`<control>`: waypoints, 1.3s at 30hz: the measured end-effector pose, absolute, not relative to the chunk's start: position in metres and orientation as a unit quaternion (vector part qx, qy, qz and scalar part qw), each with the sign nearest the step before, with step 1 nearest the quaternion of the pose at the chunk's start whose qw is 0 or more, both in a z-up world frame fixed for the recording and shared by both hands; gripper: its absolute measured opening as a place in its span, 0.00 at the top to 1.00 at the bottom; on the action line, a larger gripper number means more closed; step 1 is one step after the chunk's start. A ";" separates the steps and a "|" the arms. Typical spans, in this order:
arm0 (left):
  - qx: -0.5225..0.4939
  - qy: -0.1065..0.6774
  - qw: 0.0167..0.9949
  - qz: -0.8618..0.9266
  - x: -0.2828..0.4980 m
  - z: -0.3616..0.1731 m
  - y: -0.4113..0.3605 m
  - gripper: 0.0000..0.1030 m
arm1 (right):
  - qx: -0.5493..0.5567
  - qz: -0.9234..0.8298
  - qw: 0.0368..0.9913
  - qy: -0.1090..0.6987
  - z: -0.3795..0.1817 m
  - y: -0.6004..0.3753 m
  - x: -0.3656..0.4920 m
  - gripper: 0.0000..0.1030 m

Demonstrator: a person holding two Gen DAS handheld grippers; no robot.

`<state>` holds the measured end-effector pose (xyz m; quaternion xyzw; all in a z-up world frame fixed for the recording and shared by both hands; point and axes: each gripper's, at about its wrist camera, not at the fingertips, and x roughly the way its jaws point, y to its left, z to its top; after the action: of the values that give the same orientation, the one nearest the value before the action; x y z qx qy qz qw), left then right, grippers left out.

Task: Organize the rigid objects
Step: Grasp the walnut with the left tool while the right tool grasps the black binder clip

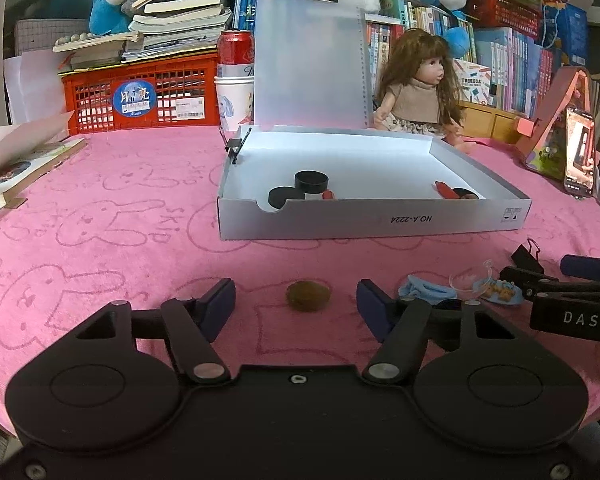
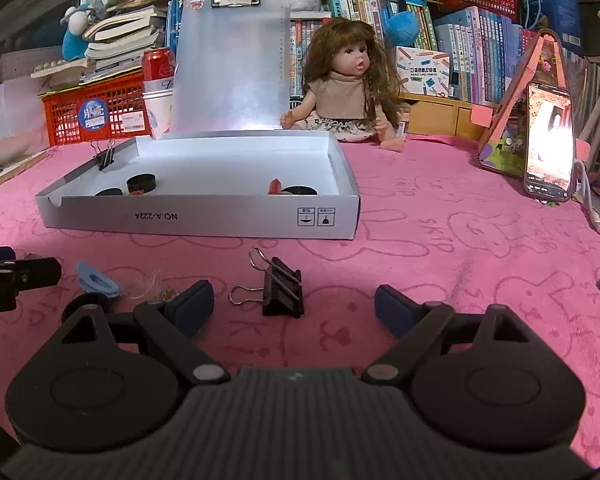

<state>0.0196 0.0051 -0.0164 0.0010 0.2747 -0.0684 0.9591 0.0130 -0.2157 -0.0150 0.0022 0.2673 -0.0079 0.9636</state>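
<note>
Box front wall (image 1: 340,220) hides the black lids' (image 1: 286,196) lower halves

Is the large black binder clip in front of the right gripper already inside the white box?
No, the black binder clip lies on the pink cloth outside the white box, in front of the right gripper.

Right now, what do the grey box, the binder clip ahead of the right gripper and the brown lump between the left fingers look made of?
Grey box: probably matte card, going by its thin folded walls and printed label.
Binder clip: black painted body, likely steel, with shiny bent wire handles.
Brown lump: dull, rough surface, perhaps a nut or wood; too blurred to settle.
</note>
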 end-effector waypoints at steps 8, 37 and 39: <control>0.029 0.267 0.961 -0.067 0.017 -0.021 -0.001 0.38 | 0.002 -0.001 0.963 0.270 -0.015 -0.216 0.014 0.11; 0.010 0.271 0.959 -0.079 0.022 0.001 -0.008 0.79 | 0.031 0.026 0.967 0.253 -0.003 -0.220 0.011 0.76; 0.012 0.269 0.960 -0.081 0.022 0.003 -0.008 0.79 | 0.032 0.025 0.968 0.248 -0.001 -0.221 0.010 0.76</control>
<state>0.0219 -0.0083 0.0032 0.0120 0.2692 -0.0811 0.9596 0.0096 -0.2207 -0.0007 0.0321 0.2478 0.0245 0.9680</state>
